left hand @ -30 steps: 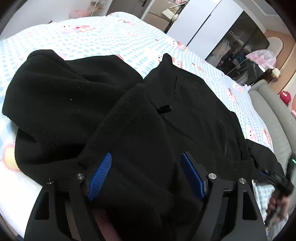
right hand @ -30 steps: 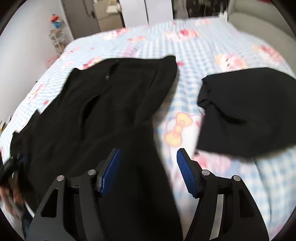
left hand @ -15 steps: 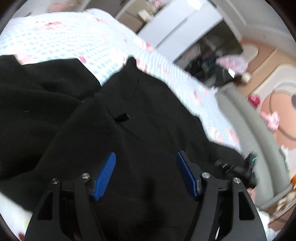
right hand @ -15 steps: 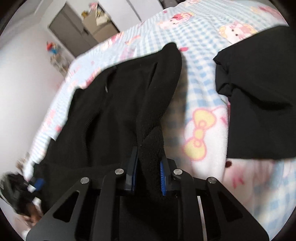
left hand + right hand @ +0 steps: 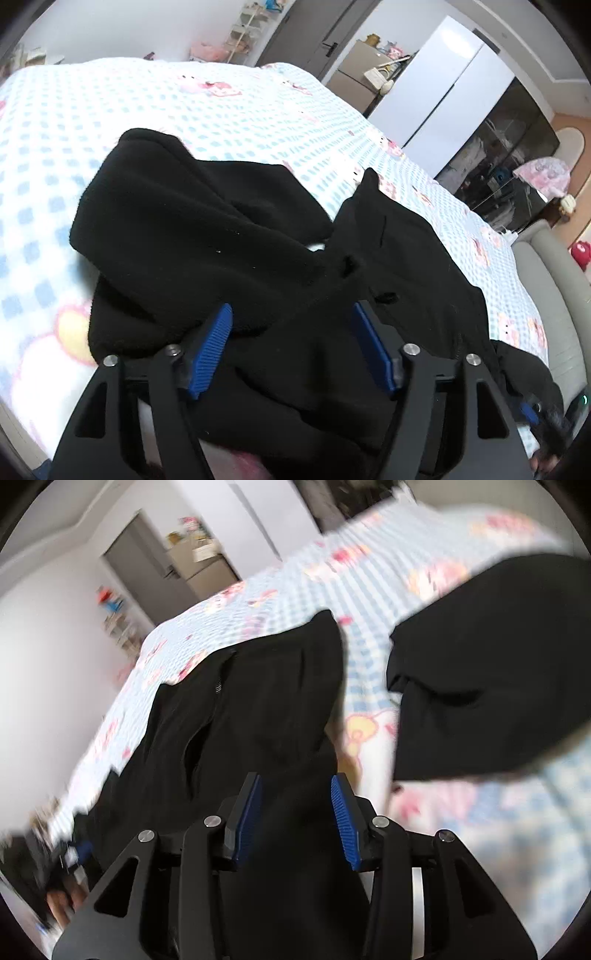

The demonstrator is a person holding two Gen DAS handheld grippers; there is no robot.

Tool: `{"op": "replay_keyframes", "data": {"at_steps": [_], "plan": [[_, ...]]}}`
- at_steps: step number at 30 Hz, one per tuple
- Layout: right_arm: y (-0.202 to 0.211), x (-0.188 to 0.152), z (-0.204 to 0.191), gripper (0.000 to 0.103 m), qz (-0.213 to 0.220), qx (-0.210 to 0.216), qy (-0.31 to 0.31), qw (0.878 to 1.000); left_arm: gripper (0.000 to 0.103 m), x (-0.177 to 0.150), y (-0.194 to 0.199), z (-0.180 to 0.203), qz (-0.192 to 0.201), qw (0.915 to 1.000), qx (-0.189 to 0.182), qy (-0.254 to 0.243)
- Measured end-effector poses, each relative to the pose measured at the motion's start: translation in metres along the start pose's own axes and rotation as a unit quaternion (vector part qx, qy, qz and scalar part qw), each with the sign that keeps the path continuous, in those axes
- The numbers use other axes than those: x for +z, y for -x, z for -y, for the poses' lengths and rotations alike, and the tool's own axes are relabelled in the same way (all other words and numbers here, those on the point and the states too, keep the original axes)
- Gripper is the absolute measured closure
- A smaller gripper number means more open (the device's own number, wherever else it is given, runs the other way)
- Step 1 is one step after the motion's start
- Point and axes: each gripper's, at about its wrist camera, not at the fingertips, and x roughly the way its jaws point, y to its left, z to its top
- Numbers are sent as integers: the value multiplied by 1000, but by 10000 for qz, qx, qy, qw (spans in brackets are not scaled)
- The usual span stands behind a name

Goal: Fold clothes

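black fleece jacket (image 5: 388, 258) rumpled on checked bedspread (image 5: 184, 110); left gripper (image 5: 291, 347), right gripper (image 5: 297, 818) both spread wide, clamping nothing.

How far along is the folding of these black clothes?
One black piece already lies bundled aside on the bed. The black fleece is in hand, partly spread, fabric sitting between both open grippers, left and right; neither clamps it. Its folds are still to make.
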Motion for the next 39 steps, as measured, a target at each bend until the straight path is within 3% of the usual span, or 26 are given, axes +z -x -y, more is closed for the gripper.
{"op": "replay_keyframes", "data": {"at_steps": [3,5,7,12,13,14,15,17,20,22,24,26,28,29,31,34,36,39], "plan": [[2,-42,-2,63,-642,-346,385,9966,29,0,-20,0,-549,9984,-45,-92],[-11,-79,12,65,-1243,-796,544,9876,30,-2,-22,10,-585,9975,52,-390],[-5,-95,21,68,-1225,-1031,460,9860,38,-4,-16,16,-442,9974,-43,-566],[15,-113,27,68,-1061,-1299,277,9854,42,-3,0,25,-197,9945,-790,-664],[16,-113,26,68,-1062,-1369,355,9842,50,-1,-2,27,-214,9939,-863,-660],[18,-114,25,68,-1062,-1438,433,9829,75,-2,-6,30,-281,9942,-735,-730],[20,-114,24,68,-1055,-1471,475,9823,88,-4,-12,32,-393,9945,-433,-866],[29,-112,21,68,-1003,-1365,389,9848,91,-5,-20,36,-542,9934,-24,-1009],[42,-110,18,66,-924,-1197,262,9882,94,6,-1,59,-351,9940,-299,-992],[48,-108,15,65,-874,-1027,199,9907,94,13,22,87,-152,9918,-526,-1158],[55,-106,12,65,-823,-857,137,9928,94,2,41,129,-206,9831,-1092,-1453],[61,-104,9,63,-772,-686,74,9946,93,-29,51,186,-568,9625,-1744,-2000],[65,-102,6,61,-714,-507,0,9962,84,-67,42,225,-1107,9390,-2199,-2403],[62,-100,2,60,-663,-395,-70,9970,65,-82,37,232,-1327,9313,-2357,-2440],[53,-96,-5,58,-669,-175,-118,9975,46,-100,31,228,-1635,9243,-2603,-2262],[39,-91,-17,57,-763,149,-114,9969,46,-128,23,222,-2089,9105,-2963,-1988],[30,-88,-25,55,-826,366,-112,9958,41,-122,29,206,-1894,9054,-3355,-1781],[16,-84,-37,42,-919,690,-108,9933,35,-101,31,182,-1551,9022,-3624,-1748]]}}
